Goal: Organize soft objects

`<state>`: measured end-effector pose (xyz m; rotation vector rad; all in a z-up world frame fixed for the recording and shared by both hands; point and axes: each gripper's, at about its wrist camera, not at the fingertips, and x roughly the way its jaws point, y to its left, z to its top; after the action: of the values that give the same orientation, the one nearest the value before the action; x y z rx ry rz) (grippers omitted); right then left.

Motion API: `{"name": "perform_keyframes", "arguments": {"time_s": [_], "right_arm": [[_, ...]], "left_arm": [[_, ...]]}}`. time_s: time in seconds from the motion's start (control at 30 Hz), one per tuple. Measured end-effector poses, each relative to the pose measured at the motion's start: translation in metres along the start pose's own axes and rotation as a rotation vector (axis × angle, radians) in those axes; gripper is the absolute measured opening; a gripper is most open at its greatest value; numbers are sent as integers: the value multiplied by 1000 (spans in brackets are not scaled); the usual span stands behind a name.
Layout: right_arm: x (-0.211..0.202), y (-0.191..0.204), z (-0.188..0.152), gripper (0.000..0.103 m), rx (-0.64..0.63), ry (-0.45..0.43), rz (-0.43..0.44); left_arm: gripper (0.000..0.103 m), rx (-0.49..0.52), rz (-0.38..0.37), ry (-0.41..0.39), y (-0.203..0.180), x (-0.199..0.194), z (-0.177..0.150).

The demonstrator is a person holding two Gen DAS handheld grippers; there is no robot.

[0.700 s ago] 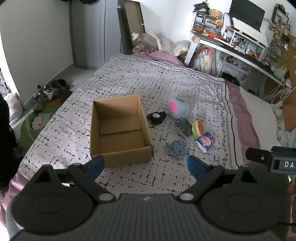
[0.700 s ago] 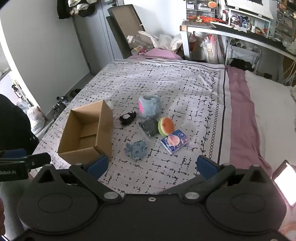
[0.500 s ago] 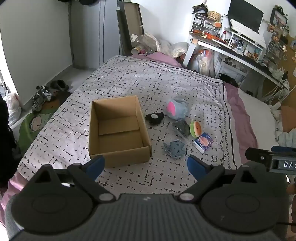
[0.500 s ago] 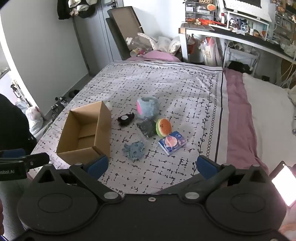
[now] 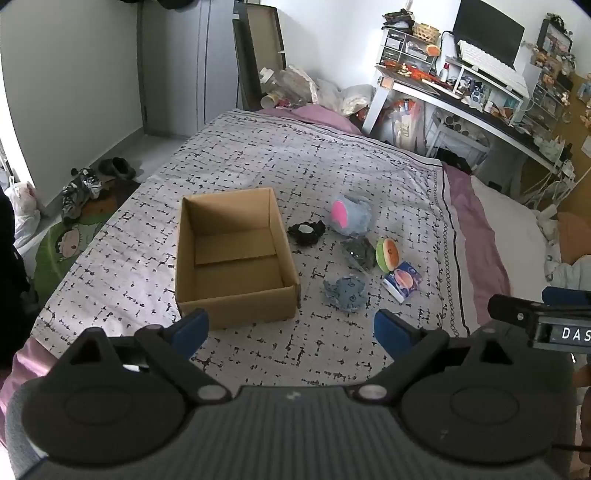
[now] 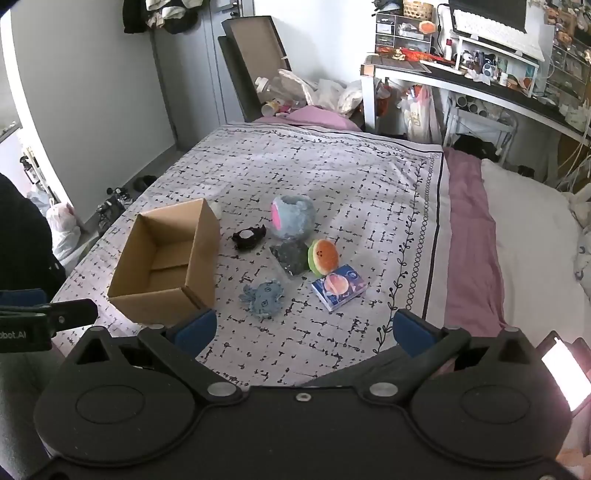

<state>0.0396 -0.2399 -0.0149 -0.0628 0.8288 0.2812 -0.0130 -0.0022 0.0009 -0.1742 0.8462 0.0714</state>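
Bedroom clutter rings the patterned bed [image 5: 258,155] I'm working over. My left gripper [image 5: 291,330] has its fingers [image 5: 192,326] spread wide and empty; the right gripper [image 6: 303,330] likewise. Just beyond the left fingers sits the open cardboard box [image 5: 236,295]. Ahead of the right fingers lie the blue star plush [image 6: 264,295], tissue pack [image 6: 340,288], watermelon plush [image 6: 323,256], then the round blue plush [image 6: 293,218].

A cluttered desk [image 5: 480,110] with a monitor [image 5: 487,33]; shoes [image 5: 81,184] on the floor.
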Motion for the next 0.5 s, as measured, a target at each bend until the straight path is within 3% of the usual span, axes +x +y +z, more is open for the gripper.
{"name": "perform_keyframes", "arguments": {"time_s": [0.5], "right_arm": [[1,-2,-3,103,18,3,7]], "left_arm": [[95,0,-3,-3,-3,-5,-1]]}}
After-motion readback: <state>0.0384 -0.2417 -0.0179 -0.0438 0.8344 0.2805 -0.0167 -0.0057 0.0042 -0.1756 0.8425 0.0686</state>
